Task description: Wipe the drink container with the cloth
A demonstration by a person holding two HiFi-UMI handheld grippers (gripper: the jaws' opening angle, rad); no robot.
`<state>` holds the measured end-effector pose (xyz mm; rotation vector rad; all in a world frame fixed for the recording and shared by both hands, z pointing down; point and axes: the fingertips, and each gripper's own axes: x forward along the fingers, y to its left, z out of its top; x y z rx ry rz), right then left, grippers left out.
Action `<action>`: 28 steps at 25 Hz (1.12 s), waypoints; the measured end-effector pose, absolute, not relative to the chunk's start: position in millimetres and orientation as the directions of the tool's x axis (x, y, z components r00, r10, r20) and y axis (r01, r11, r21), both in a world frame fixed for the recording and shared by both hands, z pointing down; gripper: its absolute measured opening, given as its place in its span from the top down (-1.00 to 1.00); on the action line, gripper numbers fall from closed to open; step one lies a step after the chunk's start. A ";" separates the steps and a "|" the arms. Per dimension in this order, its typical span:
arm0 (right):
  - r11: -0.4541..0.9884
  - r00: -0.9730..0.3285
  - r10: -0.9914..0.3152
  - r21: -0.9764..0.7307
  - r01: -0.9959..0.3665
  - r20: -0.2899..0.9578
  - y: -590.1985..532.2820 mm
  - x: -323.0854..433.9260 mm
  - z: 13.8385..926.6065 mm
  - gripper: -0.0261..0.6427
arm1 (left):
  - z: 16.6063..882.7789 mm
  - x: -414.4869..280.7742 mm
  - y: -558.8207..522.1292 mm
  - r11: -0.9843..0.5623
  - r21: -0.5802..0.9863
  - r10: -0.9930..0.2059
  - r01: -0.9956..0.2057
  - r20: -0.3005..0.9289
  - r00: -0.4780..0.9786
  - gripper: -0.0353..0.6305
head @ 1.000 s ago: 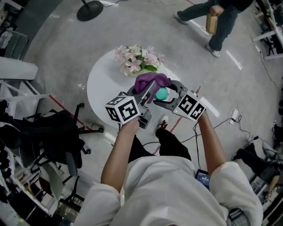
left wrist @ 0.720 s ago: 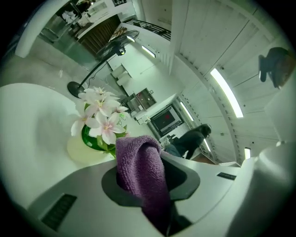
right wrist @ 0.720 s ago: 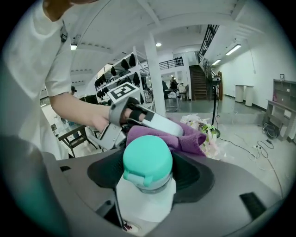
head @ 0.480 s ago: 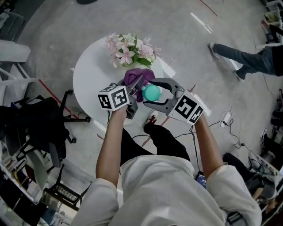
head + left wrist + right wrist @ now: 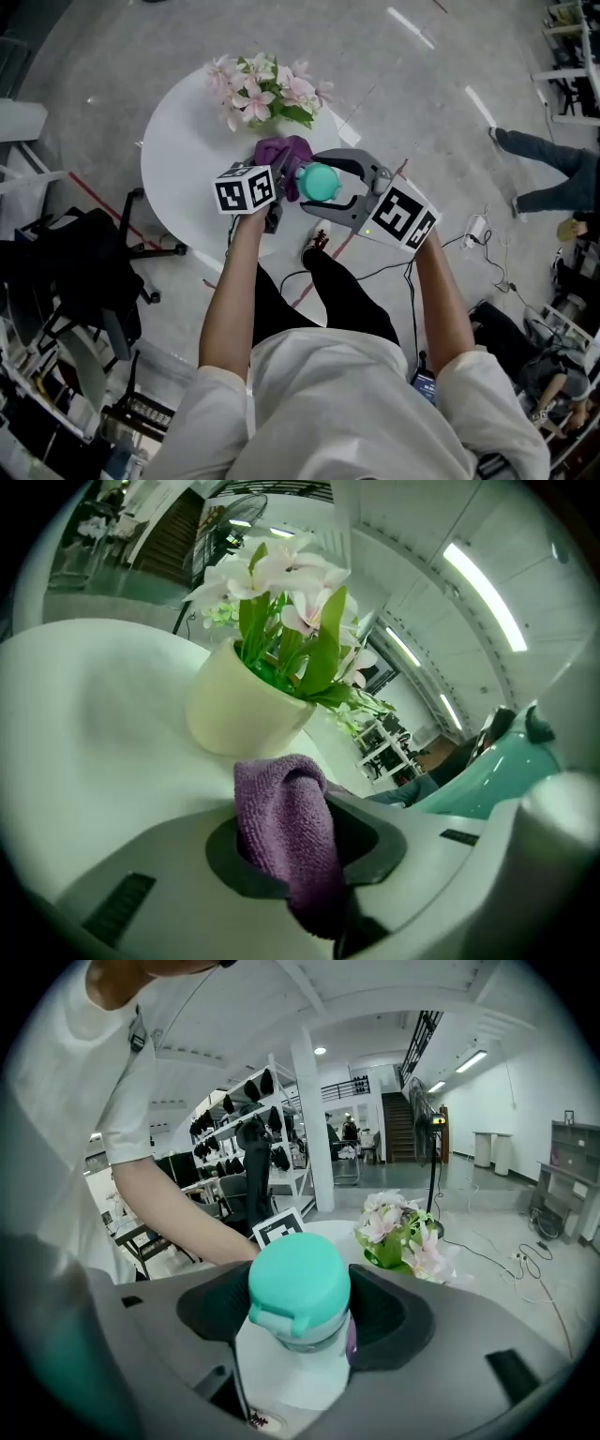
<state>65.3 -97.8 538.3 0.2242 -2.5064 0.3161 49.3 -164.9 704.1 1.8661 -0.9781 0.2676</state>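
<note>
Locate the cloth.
Head view, centre: the cloth is pinched in the left gripper above the table, just left of the bottle, with the flowers beyond.

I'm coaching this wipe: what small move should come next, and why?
Probably slide the cloth onto the bottle's side and rub. The left tongs pinch the cloth, the right tongs grip the bottle below its teal lid, and the head view shows the cloth right beside that lid, above the table.
</note>
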 end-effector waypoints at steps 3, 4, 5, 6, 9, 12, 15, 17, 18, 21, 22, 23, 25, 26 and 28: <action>0.949 -0.802 -0.108 -0.180 -0.260 0.587 -97.2 66.5 539.2 -0.03 | 701.8 46.5 -165.5 -0.243 0.620 -0.494 -0.746 0.583 0.645 0.56; 0.946 -0.797 -0.117 -0.178 -0.272 0.593 -97.2 67.3 539.6 -0.03 | 697.3 41.9 -166.1 -0.249 0.614 -0.505 -0.749 0.577 0.641 0.56; 0.943 -0.789 -0.129 -0.172 -0.285 0.601 -97.2 68.3 539.8 -0.03 | 691.0 34.9 -166.6 -0.249 0.613 -0.525 -0.750 0.565 0.636 0.56; 0.939 -0.779 -0.144 -0.164 -0.302 0.610 -97.6 69.3 539.2 -0.04 | 683.4 26.2 -166.6 -0.245 0.617 -0.547 -0.748 0.549 0.632 0.56; 0.911 -0.766 -0.214 -0.159 -0.380 0.606 -101.3 71.9 530.6 -0.06 | 660.7 -4.0 -161.8 -0.240 0.625 -0.592 -0.743 0.512 0.622 0.56; 0.864 -0.763 -0.311 -0.165 -0.475 0.566 -108.9 74.8 518.4 -0.09 | 638.7 -34.9 -153.1 -0.248 0.599 -0.614 -0.761 0.511 0.602 0.56; 0.805 -0.740 -0.401 -0.177 -0.566 0.540 -109.4 84.8 503.2 -0.10 | 609.9 -62.4 -142.4 -0.259 0.578 -0.636 -0.774 0.501 0.587 0.56; 0.761 -0.726 -0.463 -0.192 -0.620 0.509 -111.9 90.4 489.2 -0.10 | 587.6 -79.6 -142.7 -0.268 0.567 -0.657 -0.779 0.484 0.578 0.56; 0.748 -0.716 -0.488 -0.183 -0.638 0.500 -113.8 91.8 482.5 -0.10 | 574.9 -87.7 -145.7 -0.276 0.558 -0.670 -0.782 0.472 0.573 0.56; 0.716 -0.698 -0.542 -0.177 -0.675 0.468 -112.5 95.4 455.9 -0.06 | 531.7 -105.6 -149.8 -0.309 0.522 -0.705 -0.795 0.435 0.560 0.56; 0.700 -0.694 -0.564 -0.188 -0.689 0.447 -113.1 97.7 444.8 0.00 | 515.1 -109.2 -151.8 -0.324 0.505 -0.718 -0.800 0.420 0.555 0.56; 0.681 -0.685 -0.590 -0.191 -0.707 0.428 -115.5 100.7 434.0 0.06 | 497.8 -111.6 -155.3 -0.341 0.485 -0.731 -0.805 0.402 0.552 0.56; 0.642 -0.643 -0.647 -0.162 -0.749 0.409 -121.7 108.2 415.9 0.22 | 462.9 -112.2 -162.0 -0.385 0.441 -0.752 -0.811 0.359 0.552 0.56; 0.623 -0.617 -0.674 -0.138 -0.770 0.406 -124.0 112.1 408.0 0.31 | 446.1 -110.5 -163.6 -0.412 0.412 -0.759 -0.813 0.337 0.556 0.56; 0.587 -0.568 -0.722 -0.085 -0.805 0.396 -127.4 118.8 389.9 0.44 | 413.8 -104.4 -163.9 -0.478 0.326 -0.768 -0.816 0.295 0.568 0.56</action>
